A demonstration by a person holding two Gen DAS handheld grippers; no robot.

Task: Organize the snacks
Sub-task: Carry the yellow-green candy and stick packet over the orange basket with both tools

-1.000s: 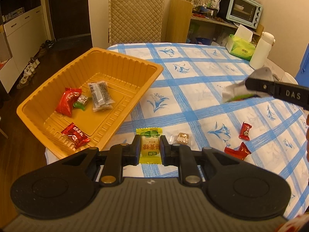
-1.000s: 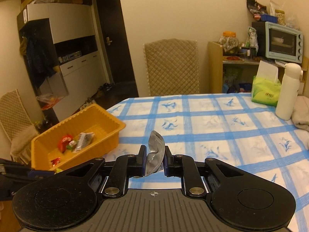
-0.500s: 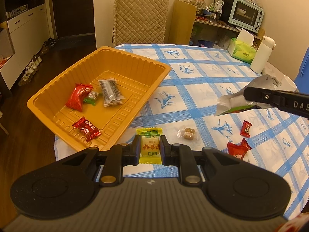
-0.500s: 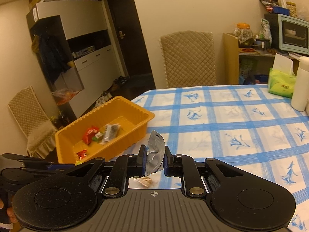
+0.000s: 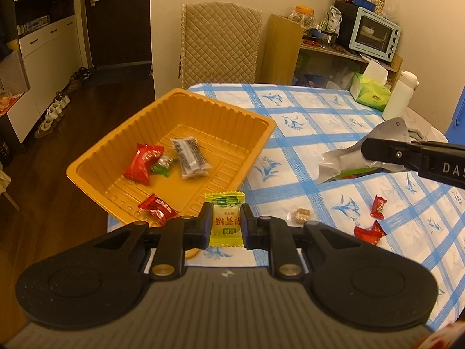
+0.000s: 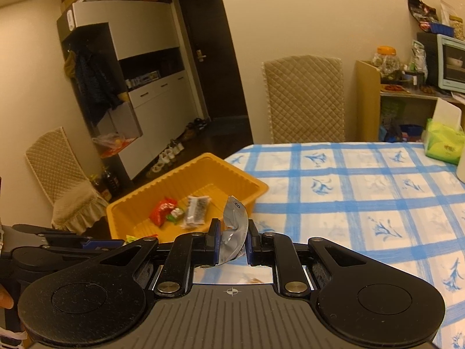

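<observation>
Yellow-wrapped candy [image 5: 226, 223] is gripped between the closed fingers of the left gripper [image 5: 225, 225], lifted above the near table edge. Compared with a second ago, the orange tray [image 5: 263, 141] is seen closer and more central, so the left gripper is judged to be carrying the candy toward it. Loose on the checked tablecloth [image 5: 302, 145] to the near right are listed: one clear-wrapped brown sweet [image 5: 300, 214] and red candies [image 5: 369, 231]. Farther right, a silver snack bag [image 6: 234, 226] is pinched by the closed right gripper [image 6: 232, 242], now brought nearer the tray. Inside the tray, red packets, a green sweet and a clear pack are already stored.
</observation>
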